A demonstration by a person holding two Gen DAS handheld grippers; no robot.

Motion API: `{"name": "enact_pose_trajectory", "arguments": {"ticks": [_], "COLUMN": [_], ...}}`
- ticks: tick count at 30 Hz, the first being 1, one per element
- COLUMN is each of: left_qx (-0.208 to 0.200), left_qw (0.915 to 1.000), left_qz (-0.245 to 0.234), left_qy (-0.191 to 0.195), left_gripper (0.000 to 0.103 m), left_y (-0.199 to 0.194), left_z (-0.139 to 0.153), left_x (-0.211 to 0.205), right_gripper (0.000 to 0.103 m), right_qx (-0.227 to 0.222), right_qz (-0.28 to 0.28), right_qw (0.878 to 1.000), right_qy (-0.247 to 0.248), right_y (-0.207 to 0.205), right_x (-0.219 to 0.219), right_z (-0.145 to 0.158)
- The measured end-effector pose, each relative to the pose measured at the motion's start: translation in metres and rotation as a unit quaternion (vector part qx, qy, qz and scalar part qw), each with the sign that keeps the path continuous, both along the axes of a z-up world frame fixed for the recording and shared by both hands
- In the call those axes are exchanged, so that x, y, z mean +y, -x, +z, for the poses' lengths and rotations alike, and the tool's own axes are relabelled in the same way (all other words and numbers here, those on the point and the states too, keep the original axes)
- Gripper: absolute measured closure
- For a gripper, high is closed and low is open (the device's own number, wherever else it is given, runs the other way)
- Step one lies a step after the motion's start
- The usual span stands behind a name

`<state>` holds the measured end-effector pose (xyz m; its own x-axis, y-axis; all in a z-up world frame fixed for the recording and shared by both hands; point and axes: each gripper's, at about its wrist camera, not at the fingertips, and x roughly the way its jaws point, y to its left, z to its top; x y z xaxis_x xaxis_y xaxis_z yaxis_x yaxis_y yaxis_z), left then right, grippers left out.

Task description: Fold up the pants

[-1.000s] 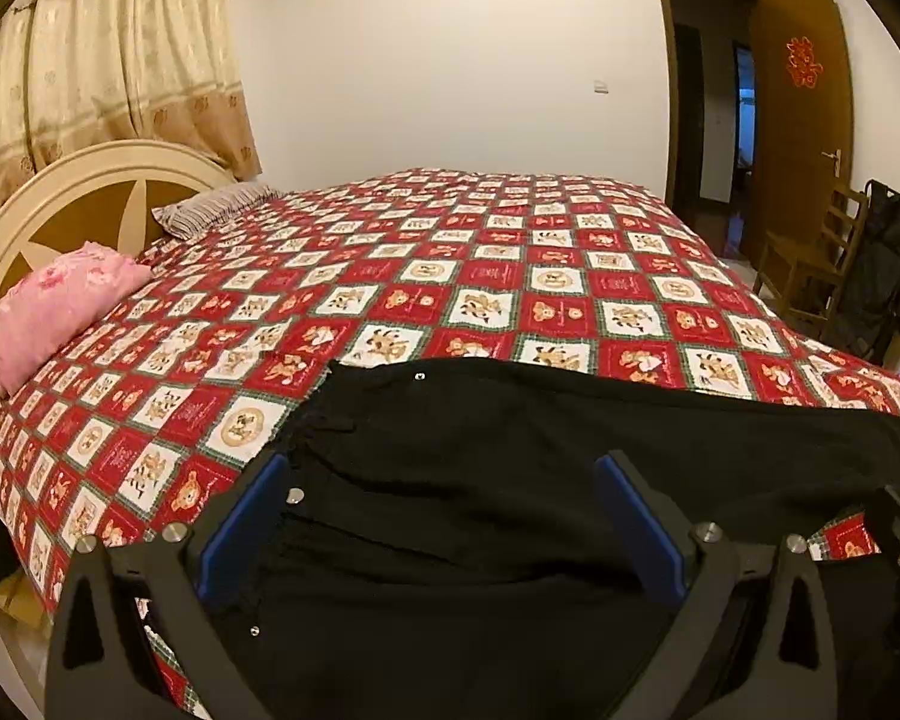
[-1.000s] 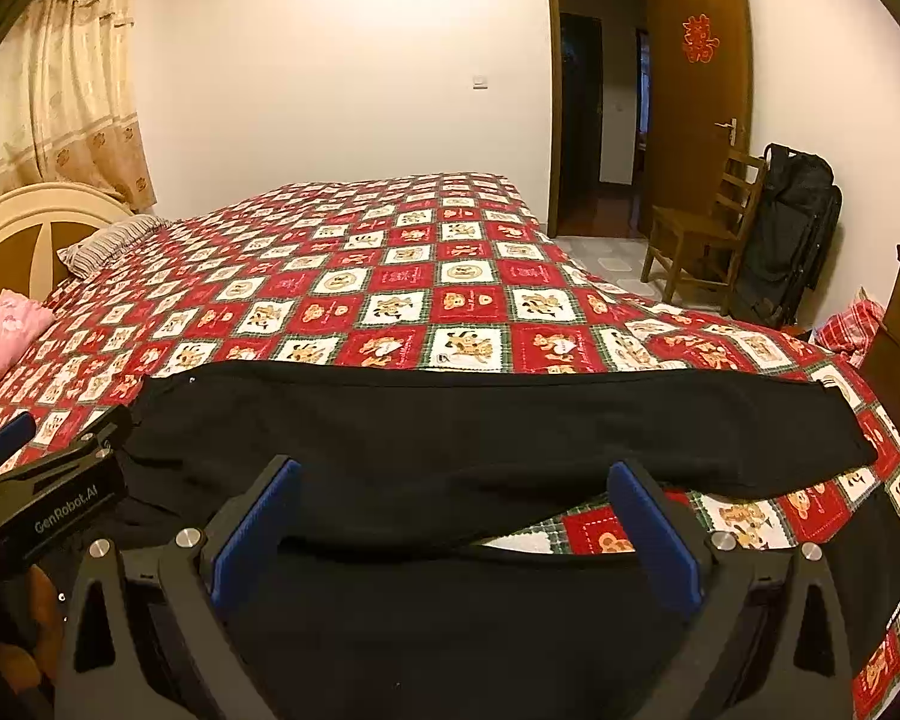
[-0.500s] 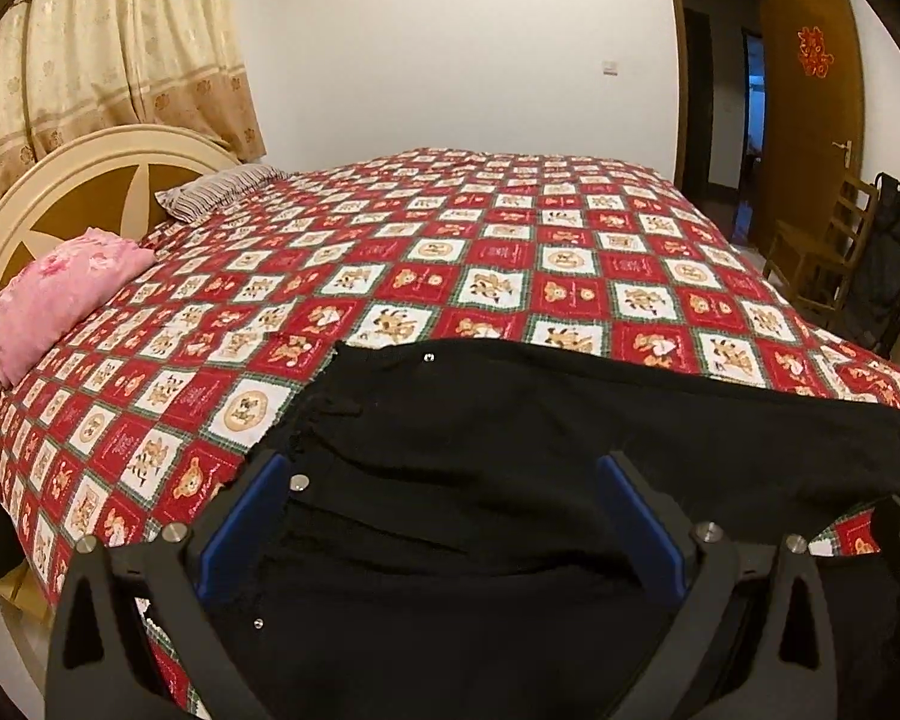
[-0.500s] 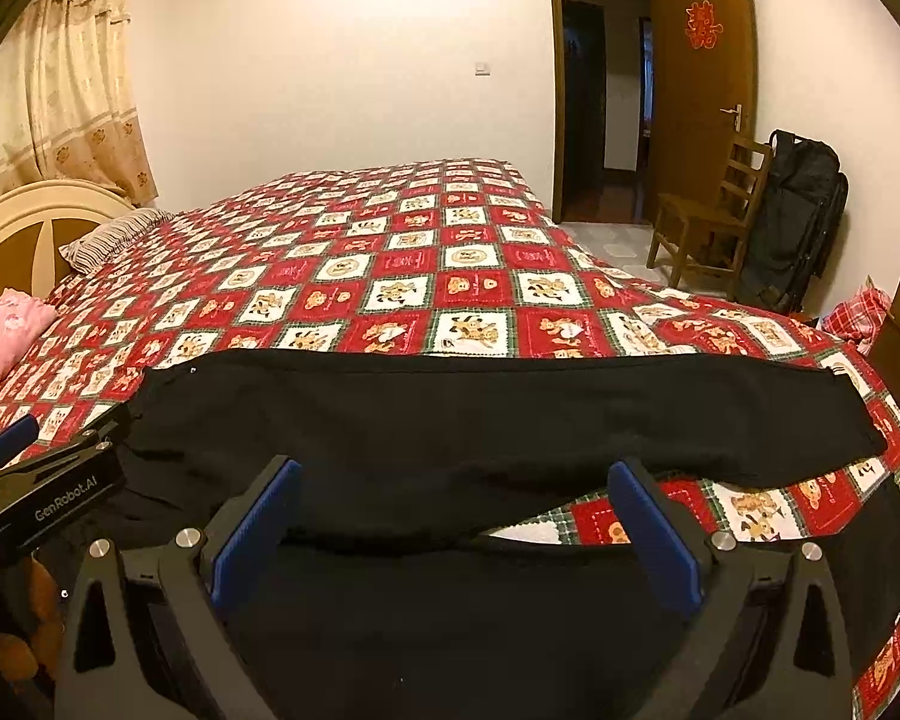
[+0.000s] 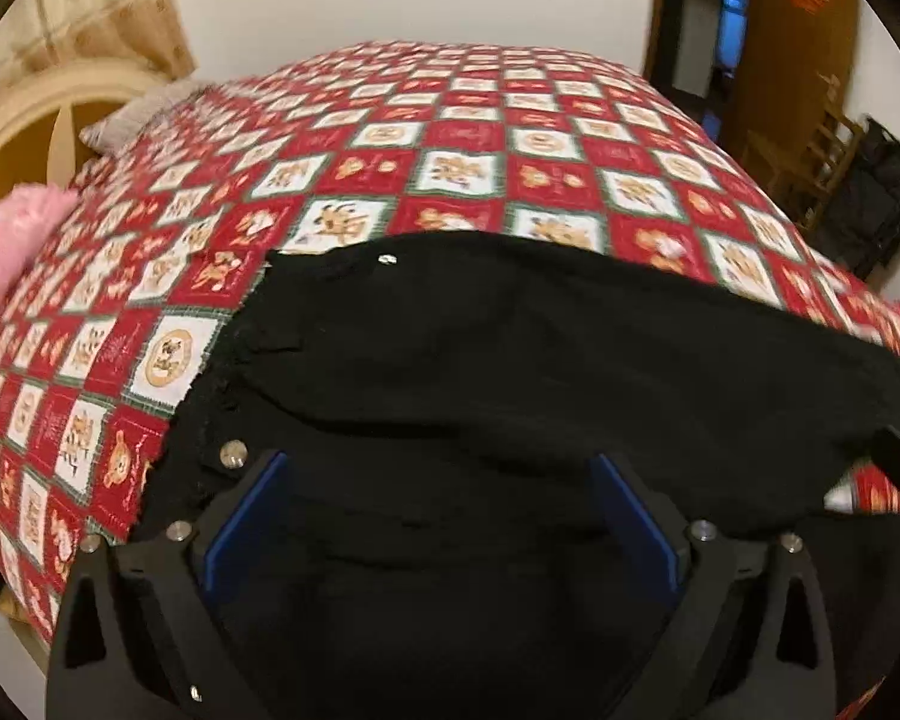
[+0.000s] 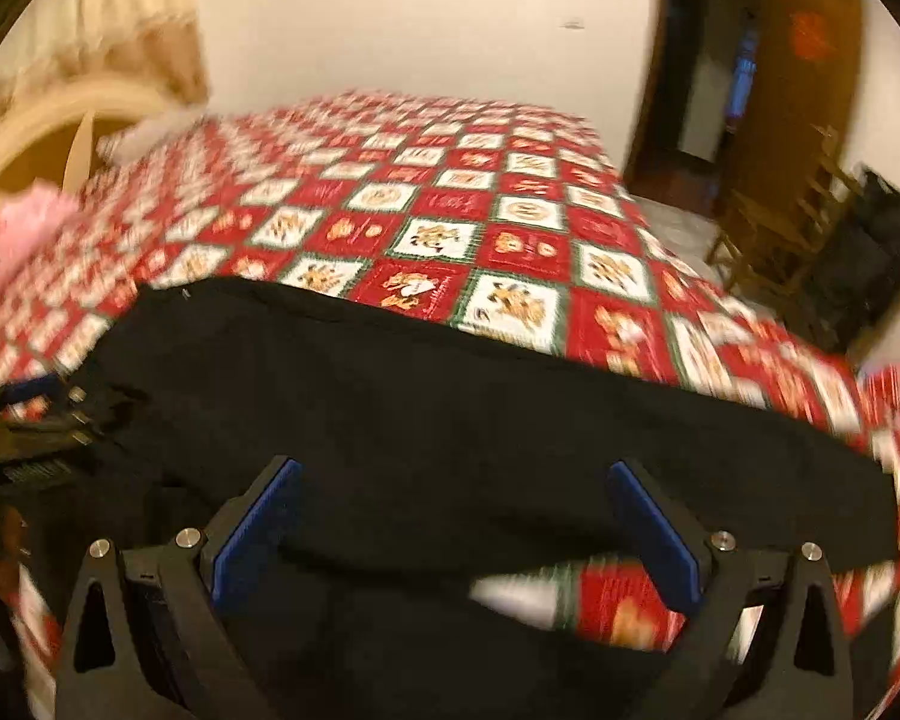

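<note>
Plainly, both sets of jaws stand wide with nothing between them. The left gripper (image 5: pixel 438 516) hovers over the waist end of the black pants (image 5: pixel 510 372), where a metal snap shows close to its left finger. The right gripper (image 6: pixel 456 534) hovers over the legs, where a wedge of the patterned bedspread (image 6: pixel 510 252) shows between the two legs. The pants lie flat along the near edge of the bed, their long axis crosswise to both grippers: waist toward the headboard (image 5: pixel 24 120) side, cuffs toward the foot. Fabric lies directly below and ahead of each gripper, so the left is nearer the waistband and the right nearer the cuffs. No containers appear. A pink pillow (image 5: pixel 6 246) sits by the headboard, well apart from the pants.
</note>
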<state>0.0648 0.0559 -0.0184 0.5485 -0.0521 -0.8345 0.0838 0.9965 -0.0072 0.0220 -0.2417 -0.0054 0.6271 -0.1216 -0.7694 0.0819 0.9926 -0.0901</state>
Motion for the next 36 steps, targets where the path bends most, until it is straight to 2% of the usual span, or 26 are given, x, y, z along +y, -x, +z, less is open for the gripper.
{"name": "enact_pose_trajectory", "arguments": {"ticks": [4, 7, 11, 15, 16, 18, 19, 20, 22, 24, 29, 32, 34, 36], "left_qx": [0.022, 0.037, 0.067, 0.078, 0.082, 0.084, 0.082, 0.083, 0.088, 0.092, 0.071, 0.069, 0.056, 0.052], "left_qw": [0.9991, 0.9975, 0.9938, 0.9921, 0.9918, 0.9921, 0.9924, 0.992, 0.9895, 0.9873, 0.9867, 0.9851, 0.9881, 0.9891], "left_qz": [0.023, 0.035, 0.045, 0.047, 0.045, 0.039, 0.034, 0.03, 0.028, 0.03, 0.056, 0.064, 0.072, 0.073], "left_qy": [0.03, 0.049, 0.078, 0.086, 0.087, 0.085, 0.084, 0.09, 0.111, 0.126, 0.135, 0.144, 0.124, 0.117], "left_gripper": [0.002, 0.002, 0.002, 0.002, 0.002, 0.002, 0.002, 0.002, 0.002, 0.002, 0.002, 0.002, 0.002, 0.002], "left_y": [-0.032, -0.051, -0.073, -0.083, -0.084, -0.085, -0.084, -0.084, -0.086, -0.085, -0.082, -0.086, -0.087, -0.082], "left_z": [-0.005, -0.013, -0.03, -0.046, -0.051, -0.055, -0.055, -0.054, -0.052, -0.047, -0.017, -0.002, 0.007, 0.01], "left_x": [0.011, 0.016, 0.016, 0.017, 0.017, 0.017, 0.017, 0.019, 0.025, 0.033, 0.058, 0.065, 0.066, 0.066], "right_gripper": [0.003, 0.012, 0.024, 0.024, 0.029, 0.047, 0.072, 0.092, 0.102, 0.103, 0.103, 0.103, 0.102, 0.102], "right_qx": [0.033, 0.06, 0.084, 0.101, 0.106, 0.094, 0.093, 0.091, 0.092, 0.079, 0.017, 0.012, 0.0, 0.016], "right_qz": [0.063, 0.104, 0.145, 0.165, 0.174, 0.195, 0.204, 0.206, 0.213, 0.229, 0.264, 0.283, 0.275, 0.279], "right_qw": [0.997, 0.993, 0.986, 0.981, 0.979, 0.976, 0.975, 0.974, 0.973, 0.97, 0.964, 0.958, 0.96, 0.958], "right_qy": [0.008, 0.014, 0.001, 0.007, 0.004, -0.006, -0.011, -0.006, -0.008, -0.026, -0.026, -0.041, -0.052, -0.069], "right_y": [-0.067, -0.105, -0.141, -0.162, -0.163, -0.16, -0.158, -0.156, -0.154, -0.144, -0.097, -0.074, -0.079, -0.101], "right_x": [-0.008, 0.0, 0.016, 0.028, 0.03, 0.033, 0.034, 0.037, 0.041, 0.045, 0.068, 0.081, 0.077, 0.07], "right_z": [-0.018, -0.037, -0.06, -0.081, -0.086, -0.086, -0.085, -0.082, -0.08, -0.071, -0.033, -0.025, -0.02, -0.023]}}
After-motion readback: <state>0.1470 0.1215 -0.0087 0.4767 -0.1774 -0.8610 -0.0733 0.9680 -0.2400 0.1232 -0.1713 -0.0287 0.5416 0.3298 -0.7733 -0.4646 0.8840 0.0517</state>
